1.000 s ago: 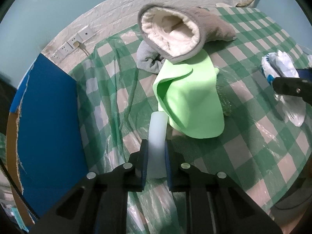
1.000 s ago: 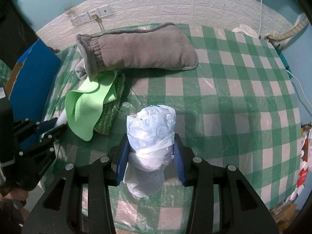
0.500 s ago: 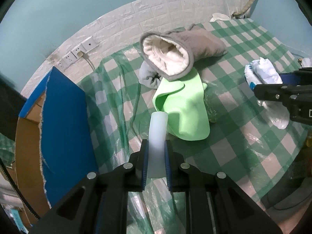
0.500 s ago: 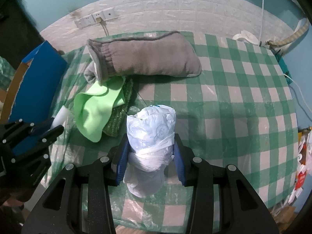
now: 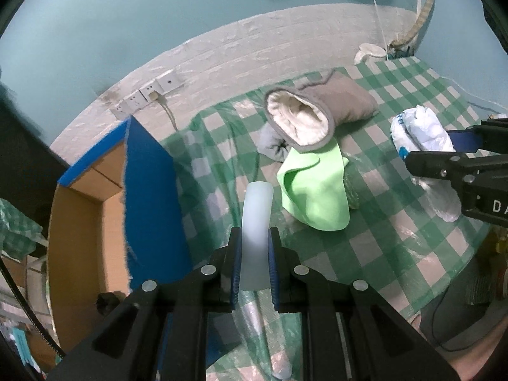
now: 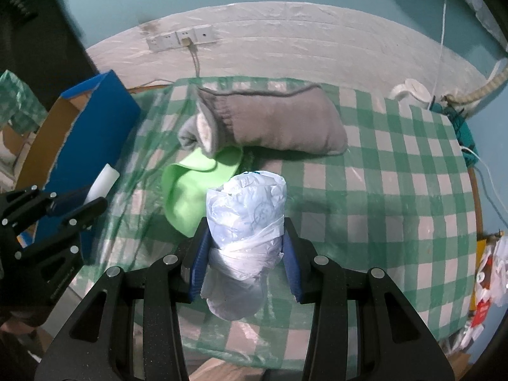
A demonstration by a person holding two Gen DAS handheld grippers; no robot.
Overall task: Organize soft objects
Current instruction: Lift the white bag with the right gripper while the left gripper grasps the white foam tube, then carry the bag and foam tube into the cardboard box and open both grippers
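My left gripper (image 5: 253, 250) is shut on a white foam tube (image 5: 256, 222) and holds it above the table's left edge, beside the blue cardboard box (image 5: 149, 190). My right gripper (image 6: 244, 254) is shut on a knotted white plastic bag bundle (image 6: 246, 219) above the checked table. A grey fleece-lined slipper (image 6: 273, 120) lies at the back with its opening to the left. A light green cloth (image 6: 190, 187) lies under that opening, over a dark green scrubber (image 5: 352, 187). In the right wrist view the left gripper (image 6: 79, 203) shows at left with the tube (image 6: 101, 181).
The green-checked tablecloth (image 6: 381, 190) has a clear plastic cover. The open blue box (image 6: 92, 133) stands off the table's left side. A small grey cloth (image 5: 270, 146) lies by the slipper. Wall sockets (image 6: 181, 39) and a cable are behind. Clutter hangs off the right edge (image 6: 489, 273).
Both grippers have lifted and pulled back from the table with their loads. The left one has shifted toward the blue box, whose open inside now shows.
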